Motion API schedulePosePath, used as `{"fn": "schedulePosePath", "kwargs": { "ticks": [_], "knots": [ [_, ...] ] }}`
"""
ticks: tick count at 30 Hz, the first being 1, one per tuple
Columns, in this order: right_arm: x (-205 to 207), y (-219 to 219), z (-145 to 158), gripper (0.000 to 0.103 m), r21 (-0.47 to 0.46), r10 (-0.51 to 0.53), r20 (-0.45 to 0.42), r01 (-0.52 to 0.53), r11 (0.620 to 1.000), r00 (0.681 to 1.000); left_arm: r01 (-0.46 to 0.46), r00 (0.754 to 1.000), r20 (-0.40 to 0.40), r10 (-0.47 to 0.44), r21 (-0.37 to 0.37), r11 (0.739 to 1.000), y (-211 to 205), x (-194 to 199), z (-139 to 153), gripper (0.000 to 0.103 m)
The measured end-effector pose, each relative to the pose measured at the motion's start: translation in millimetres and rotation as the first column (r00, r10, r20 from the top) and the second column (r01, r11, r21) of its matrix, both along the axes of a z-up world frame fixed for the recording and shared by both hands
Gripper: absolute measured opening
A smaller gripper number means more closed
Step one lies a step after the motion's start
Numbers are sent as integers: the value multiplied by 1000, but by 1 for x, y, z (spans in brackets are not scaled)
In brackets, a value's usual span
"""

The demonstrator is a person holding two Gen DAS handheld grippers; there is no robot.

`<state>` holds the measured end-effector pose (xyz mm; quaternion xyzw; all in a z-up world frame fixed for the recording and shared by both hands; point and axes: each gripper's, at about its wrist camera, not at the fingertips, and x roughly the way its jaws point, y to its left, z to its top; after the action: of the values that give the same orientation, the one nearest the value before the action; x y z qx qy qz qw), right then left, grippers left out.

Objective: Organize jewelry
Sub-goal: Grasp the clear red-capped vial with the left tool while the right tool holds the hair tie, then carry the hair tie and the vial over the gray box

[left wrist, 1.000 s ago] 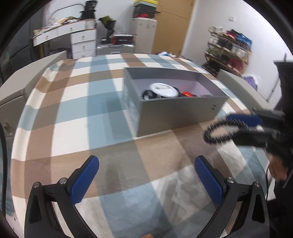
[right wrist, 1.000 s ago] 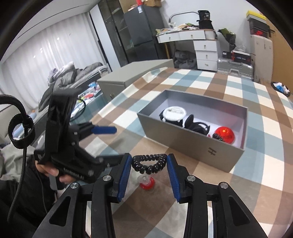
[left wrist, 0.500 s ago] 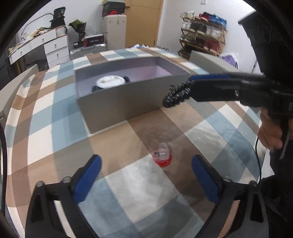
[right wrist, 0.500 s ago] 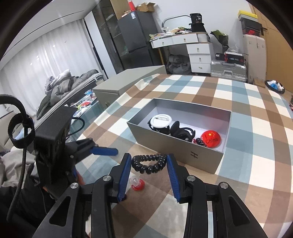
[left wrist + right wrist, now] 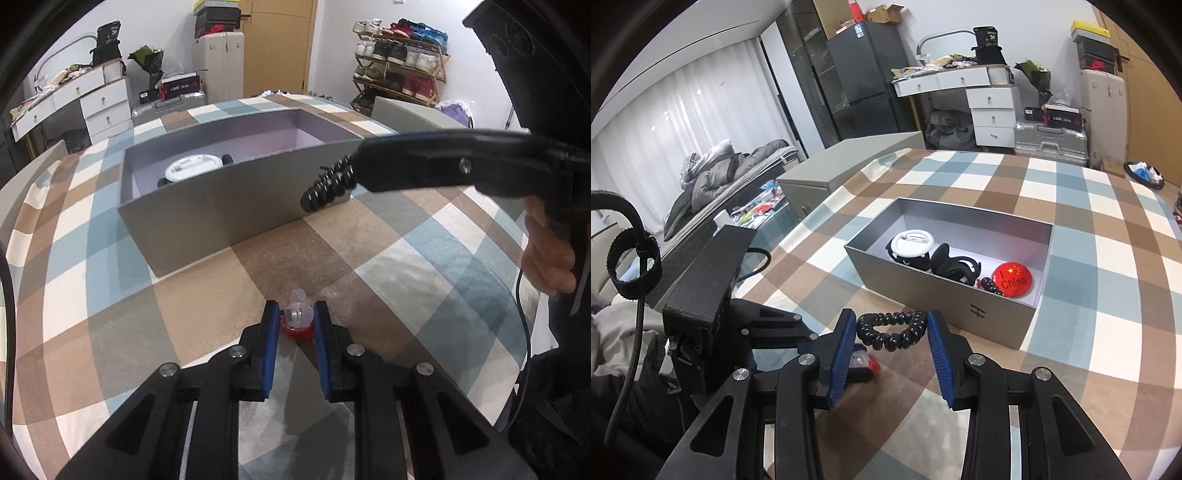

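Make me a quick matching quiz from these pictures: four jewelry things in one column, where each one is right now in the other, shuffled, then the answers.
Things:
1. black coil hair tie
2. small red and clear piece
3. red badge
4. white round badge

Places:
A. in the grey box, right end
B. between the left gripper pads
C. in the box, left end
D. between the right gripper pads

Pairs: 1-D, 2-B, 3-A, 4-C

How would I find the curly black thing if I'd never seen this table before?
Start at the grey box on the checked tablecloth. Just in front of its near wall, the right gripper holds a black spiral hair tie above the cloth. Unlike the small red and clear piece in the left gripper, it is all black coils.
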<state>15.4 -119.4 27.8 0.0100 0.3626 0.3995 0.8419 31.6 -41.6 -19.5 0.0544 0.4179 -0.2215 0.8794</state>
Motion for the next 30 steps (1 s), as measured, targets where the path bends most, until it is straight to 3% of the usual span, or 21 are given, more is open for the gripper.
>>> {"fn": "schedulePosePath", "kwargs": {
  "ticks": [11, 30],
  "knots": [
    [-1, 2, 0, 39, -4, 9, 3, -9, 1000, 1000, -90, 993, 70, 92, -32, 995, 17, 3, 12, 14],
    [-4, 3, 1, 39, 0, 12, 21, -12, 1000, 1000, -222, 955, 169, 244, -135, 966, 44, 5, 36, 14]
  ]
}}
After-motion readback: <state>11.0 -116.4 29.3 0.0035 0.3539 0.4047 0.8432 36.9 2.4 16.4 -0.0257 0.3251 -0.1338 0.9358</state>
